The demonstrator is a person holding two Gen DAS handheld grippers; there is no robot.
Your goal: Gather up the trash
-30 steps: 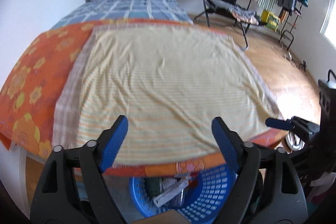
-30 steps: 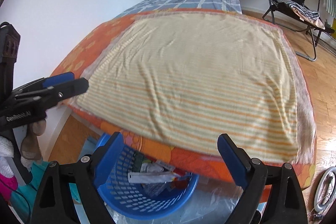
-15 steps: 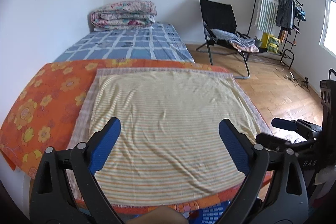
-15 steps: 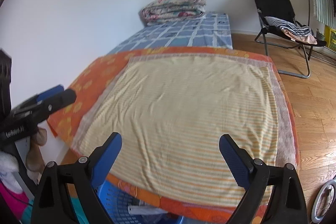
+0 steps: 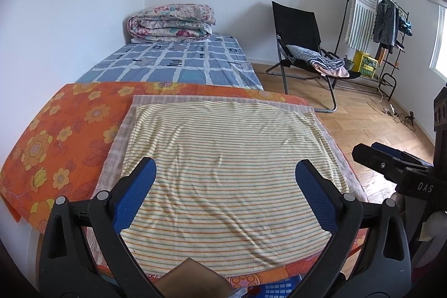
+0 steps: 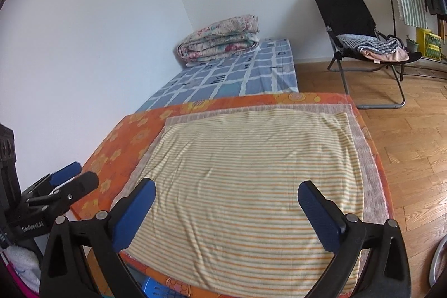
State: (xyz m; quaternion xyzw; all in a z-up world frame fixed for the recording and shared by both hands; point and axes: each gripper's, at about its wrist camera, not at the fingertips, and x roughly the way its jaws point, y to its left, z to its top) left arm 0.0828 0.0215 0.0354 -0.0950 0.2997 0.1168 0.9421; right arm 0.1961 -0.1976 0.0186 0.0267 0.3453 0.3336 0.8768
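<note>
Now both the left tongs and right tongs have just spread wide, empty, lifted over the striped cloth, the blue basket of trash barely showing below the near edge, suggesting a drop done.

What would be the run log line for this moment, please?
left tool: open, empty | right tool: open, empty | both above striped cloth | blue basket: at bed edge, below
</note>
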